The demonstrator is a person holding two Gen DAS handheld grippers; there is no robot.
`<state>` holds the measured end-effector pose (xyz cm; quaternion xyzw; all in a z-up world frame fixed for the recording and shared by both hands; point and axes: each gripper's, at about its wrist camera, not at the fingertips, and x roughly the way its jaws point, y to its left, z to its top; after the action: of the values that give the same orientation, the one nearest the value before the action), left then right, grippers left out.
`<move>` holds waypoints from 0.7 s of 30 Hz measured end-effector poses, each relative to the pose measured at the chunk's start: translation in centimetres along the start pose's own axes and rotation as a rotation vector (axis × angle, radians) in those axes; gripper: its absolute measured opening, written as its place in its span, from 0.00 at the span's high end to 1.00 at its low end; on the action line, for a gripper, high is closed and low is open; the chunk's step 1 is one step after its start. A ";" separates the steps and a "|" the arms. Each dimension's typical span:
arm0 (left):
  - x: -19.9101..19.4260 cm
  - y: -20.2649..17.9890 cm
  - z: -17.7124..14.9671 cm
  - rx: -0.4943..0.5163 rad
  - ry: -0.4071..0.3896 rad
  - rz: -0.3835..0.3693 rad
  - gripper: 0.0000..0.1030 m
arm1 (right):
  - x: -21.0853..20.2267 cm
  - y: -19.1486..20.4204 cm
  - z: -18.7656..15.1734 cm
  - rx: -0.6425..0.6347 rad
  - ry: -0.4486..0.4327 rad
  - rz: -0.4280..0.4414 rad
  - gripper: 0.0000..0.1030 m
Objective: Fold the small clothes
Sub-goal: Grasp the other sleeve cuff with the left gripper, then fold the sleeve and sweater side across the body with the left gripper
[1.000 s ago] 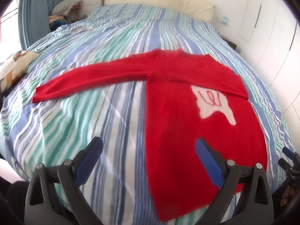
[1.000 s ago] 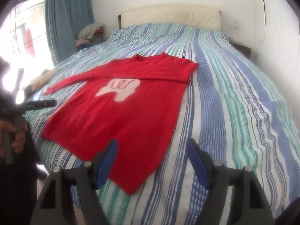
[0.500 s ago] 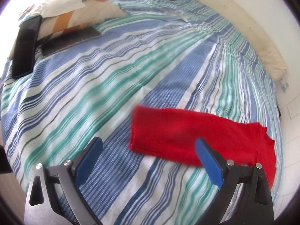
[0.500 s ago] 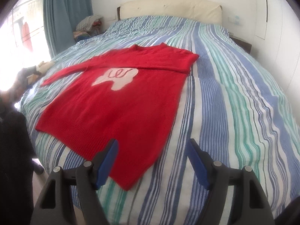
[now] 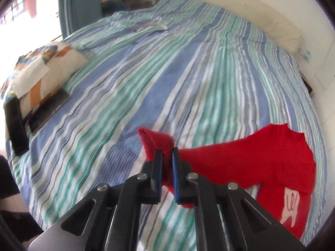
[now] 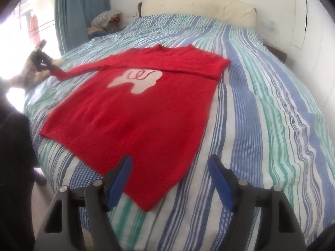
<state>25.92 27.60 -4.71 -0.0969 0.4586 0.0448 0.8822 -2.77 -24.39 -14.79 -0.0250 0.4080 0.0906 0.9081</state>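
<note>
A red sweater (image 6: 136,113) with a pale tooth patch lies flat, front up, on the striped bed (image 6: 261,104). Its right sleeve is folded across the chest. The left sleeve (image 6: 83,70) stretches out to the left. In the left wrist view my left gripper (image 5: 166,152) is closing its jaws on the sleeve's cuff (image 5: 157,140), and the pads pinch the red knit, which bunches above them. The same gripper (image 6: 41,60) shows far left in the right wrist view. My right gripper (image 6: 170,160) hangs open over the sweater's lower right corner, holding nothing.
A patterned pillow (image 5: 41,67) and two dark flat objects (image 5: 15,123) lie at the bed's left edge. A pile of clothes (image 6: 105,18) sits by the blue curtain (image 6: 81,10). The cream headboard (image 6: 199,6) is at the back. A person's dark clothing (image 6: 14,167) fills the left edge.
My left gripper swung left from the sweater's hem to the outstretched sleeve's end, closed on the cuff and raised it a little. The right gripper stayed put.
</note>
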 end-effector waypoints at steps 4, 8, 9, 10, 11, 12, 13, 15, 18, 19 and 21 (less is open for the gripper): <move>-4.1 -11.8 3.2 0.192 -0.076 -0.167 0.94 | -0.1 -0.2 0.3 0.015 -0.014 0.033 0.28; -5.4 -25.0 2.7 0.406 -0.083 -0.355 0.94 | -1.0 -1.0 0.5 0.047 -0.048 0.033 0.28; -5.6 -27.8 1.8 0.463 -0.079 -0.386 0.93 | -1.2 -1.2 0.6 0.057 -0.055 0.030 0.28; -5.2 -30.6 0.8 0.522 -0.067 -0.414 0.91 | -1.4 -1.4 0.6 0.067 -0.058 0.028 0.28; -4.4 -33.0 -0.4 0.575 -0.034 -0.432 0.86 | -1.4 -1.6 0.6 0.075 -0.058 0.026 0.28; -3.1 -34.9 -1.6 0.612 0.014 -0.441 0.73 | -1.4 -1.8 0.6 0.082 -0.057 0.022 0.28; -1.7 -36.2 -2.8 0.627 0.053 -0.421 0.45 | -1.5 -2.0 0.6 0.090 -0.055 0.019 0.28; 0.1 -36.6 -4.6 0.621 0.062 -0.383 0.26 | -1.7 -2.4 0.5 0.108 -0.060 0.017 0.28; 1.7 -32.8 -5.5 0.547 0.073 -0.375 0.26 | -2.3 -2.9 0.5 0.128 -0.075 0.011 0.28; 1.9 -30.8 -5.7 0.503 0.075 -0.359 0.27 | -2.5 -3.0 0.4 0.134 -0.081 0.009 0.28; 2.5 -26.3 -5.9 0.423 0.062 -0.313 0.27 | -2.7 -3.5 0.4 0.150 -0.086 0.010 0.28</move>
<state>27.03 0.58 -6.63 0.0184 0.4639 -0.1922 0.8646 -3.63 -28.13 -12.59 0.0491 0.3746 0.0653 0.9236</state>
